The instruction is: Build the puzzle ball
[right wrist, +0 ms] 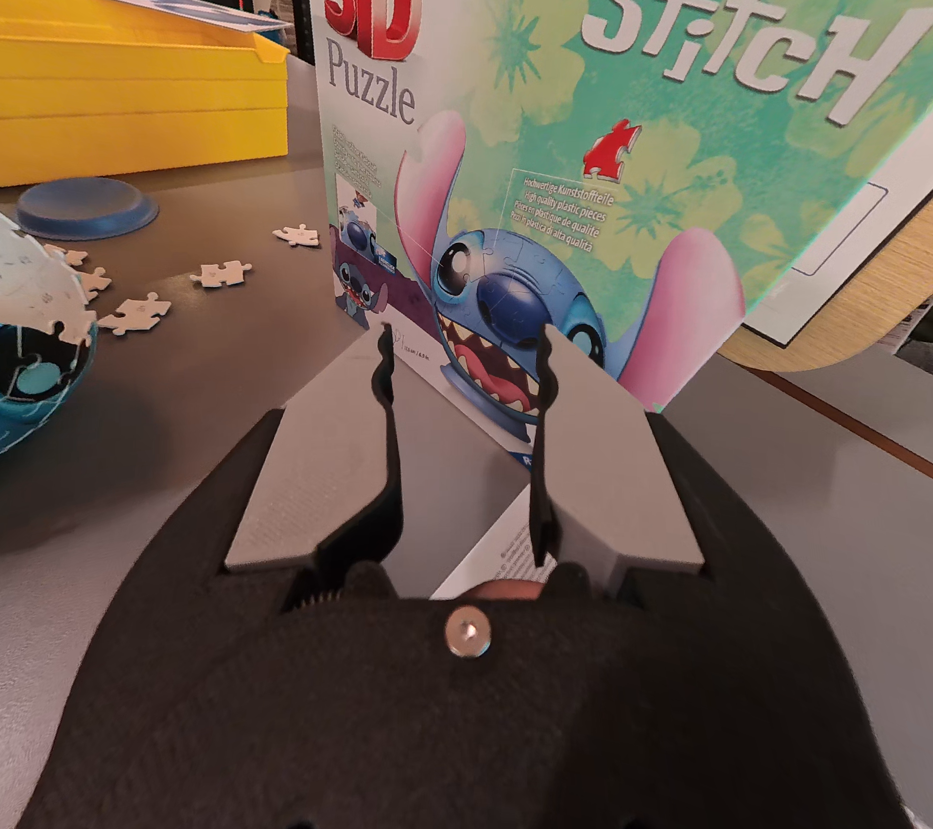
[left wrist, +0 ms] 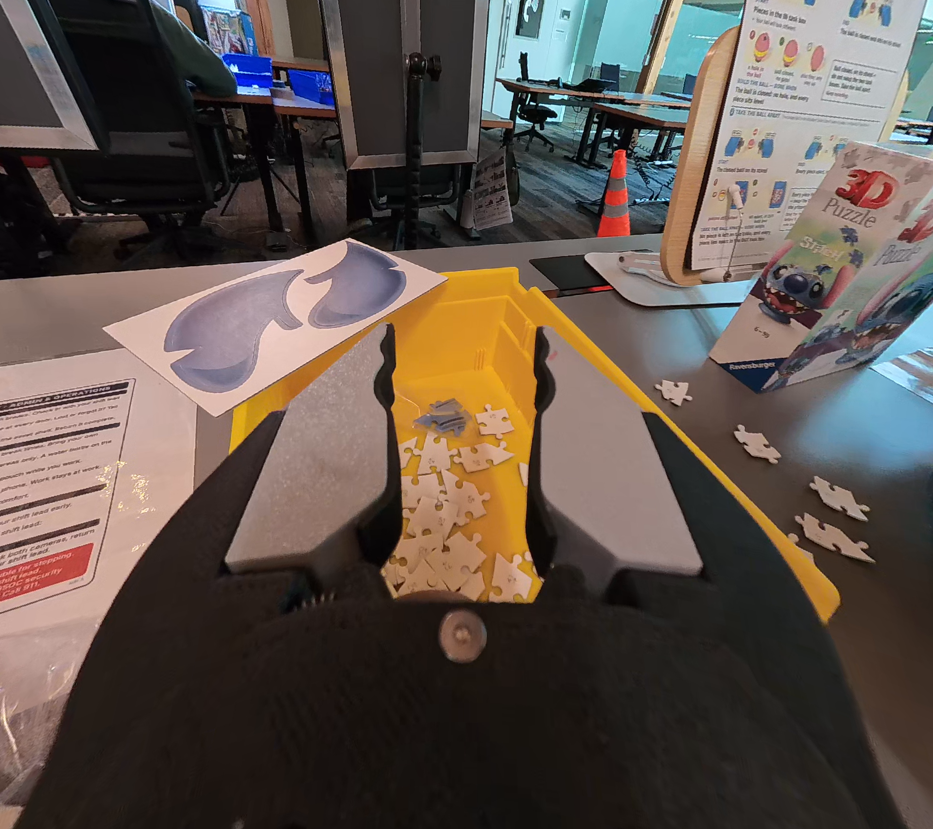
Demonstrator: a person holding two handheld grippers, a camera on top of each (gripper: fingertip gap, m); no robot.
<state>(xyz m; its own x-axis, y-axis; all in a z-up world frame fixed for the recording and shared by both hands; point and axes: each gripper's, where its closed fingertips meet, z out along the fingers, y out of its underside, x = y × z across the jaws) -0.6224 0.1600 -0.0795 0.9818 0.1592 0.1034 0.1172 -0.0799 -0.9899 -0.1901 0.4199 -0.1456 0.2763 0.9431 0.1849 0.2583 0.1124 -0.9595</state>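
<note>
Your part-built blue plastic puzzle ball [right wrist: 38,340] sits on the grey table, well short of closed, while your left gripper [left wrist: 462,335] and right gripper [right wrist: 464,335] gape empty and white pieces [left wrist: 444,512] fill the yellow bin [left wrist: 656,406].

Soft indoor light is falling evenly; glare is glinting off the plastic sleeve [left wrist: 60,527], and wide-angle distortion is bending edges around it.
</note>
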